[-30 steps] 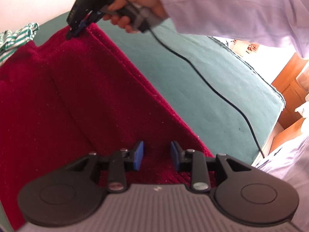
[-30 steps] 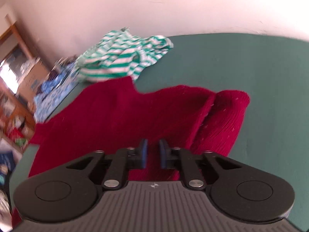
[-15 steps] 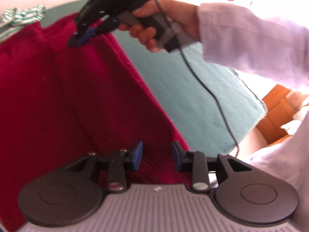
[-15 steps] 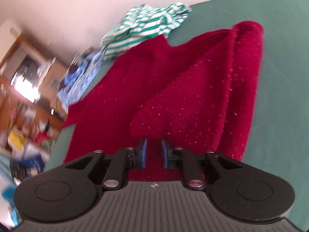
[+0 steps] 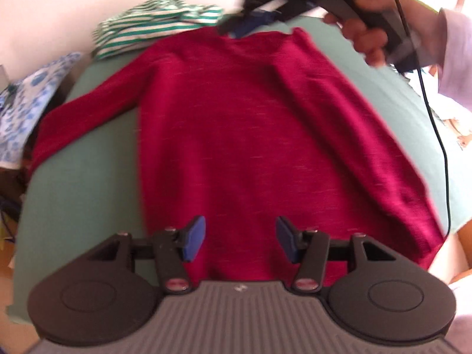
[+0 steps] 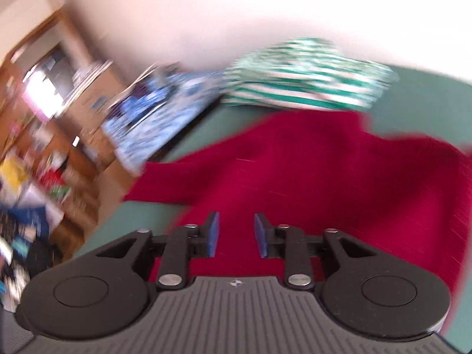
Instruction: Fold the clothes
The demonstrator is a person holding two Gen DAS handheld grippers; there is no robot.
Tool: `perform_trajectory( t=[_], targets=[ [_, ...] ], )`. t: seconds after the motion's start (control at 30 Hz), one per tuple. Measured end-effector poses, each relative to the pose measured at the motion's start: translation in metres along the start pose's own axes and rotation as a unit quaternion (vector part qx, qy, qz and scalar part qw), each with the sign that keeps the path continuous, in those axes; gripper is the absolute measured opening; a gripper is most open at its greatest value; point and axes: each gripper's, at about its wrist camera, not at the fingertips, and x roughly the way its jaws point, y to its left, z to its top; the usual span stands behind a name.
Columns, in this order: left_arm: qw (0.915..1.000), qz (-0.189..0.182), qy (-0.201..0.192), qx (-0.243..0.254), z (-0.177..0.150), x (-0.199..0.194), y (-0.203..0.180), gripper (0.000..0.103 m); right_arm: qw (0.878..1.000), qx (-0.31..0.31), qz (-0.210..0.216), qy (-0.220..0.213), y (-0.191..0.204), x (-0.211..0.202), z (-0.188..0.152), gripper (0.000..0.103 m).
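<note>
One red sweater (image 5: 236, 124), perhaps three garments.

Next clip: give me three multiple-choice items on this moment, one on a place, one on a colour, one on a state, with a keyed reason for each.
1. Where is the striped garment?
A. beyond the sweater's collar
B. under the left tool
C. on the floor

2. The sweater is
A. green
B. red
C. blue

3. The left tool is
A. shut on the hem
B. open, holding nothing
C. out of view

Key: 1 A, it lies bunched past the collar on the green surface. 2 B, deep red knit. 3 B, a wide gap shows between its pads.
</note>
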Motion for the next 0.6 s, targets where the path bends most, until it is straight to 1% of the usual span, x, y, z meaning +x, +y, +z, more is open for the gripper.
perform_trajectory(
  t=[0.03, 0.07, 0.1, 0.13, 0.2, 0.27, 0.33, 0.37, 0.43, 0.5, 0.57, 0.6],
  targets=[
    [1.0000, 0.004, -0.002, 0.004, -0.004, -0.004, 0.006, 0.058, 1.000, -0.028, 0.007, 0.011, 0.024, 0.022, 0.011, 0.034],
    [0.9999, 0.006, -0.005, 0.015, -0.005, -0.004, 0.009, 0.059, 0.997, -0.067, 0.009, 0.021, 0.049, 0.045, 0.018, 0.040],
    [0.9996, 0.007, -0.008, 0.026, -0.005, -0.003, 0.013, 0.063, 0.994, -0.106, 0.010, 0.032, 0.074, 0.069, 0.025, 0.042],
    [0.9992, 0.013, -0.015, 0.034, -0.010, -0.008, 0.016, 0.070, 0.988, -0.145, 0.012, 0.042, 0.099, 0.093, 0.033, 0.044],
    [0.9985, 0.018, -0.024, 0.045, -0.016, -0.015, 0.024, 0.076, 0.976, -0.210, 0.016, 0.059, 0.140, 0.134, 0.042, 0.044],
    [0.9984, 0.021, -0.036, 0.039, -0.029, -0.026, 0.041, 0.077, 0.962, -0.263, 0.020, 0.073, 0.174, 0.171, 0.049, 0.043],
    [0.9987, 0.027, -0.041, 0.012, -0.036, -0.032, 0.065, 0.076, 0.945, -0.315, 0.023, 0.088, 0.206, 0.207, 0.054, 0.043],
    [0.9986, 0.031, -0.044, -0.002, -0.040, -0.036, 0.078, 0.075, 0.938, -0.331, 0.019, 0.102, 0.211, 0.216, 0.052, 0.043],
    [0.9969, 0.038, -0.052, -0.045, -0.048, -0.047, 0.107, 0.076, 0.924, -0.360, 0.010, 0.129, 0.220, 0.234, 0.048, 0.043],
    [0.9926, 0.042, -0.058, -0.098, -0.050, -0.053, 0.146, 0.077, 0.916, -0.372, 0.006, 0.152, 0.215, 0.242, 0.041, 0.044],
    [0.9854, 0.042, -0.062, -0.153, -0.048, -0.055, 0.185, 0.076, 0.909, -0.387, -0.013, 0.154, 0.211, 0.246, 0.035, 0.045],
    [0.9807, 0.040, -0.063, -0.180, -0.046, -0.055, 0.206, 0.073, 0.907, -0.392, -0.021, 0.154, 0.208, 0.247, 0.032, 0.046]
  ],
)
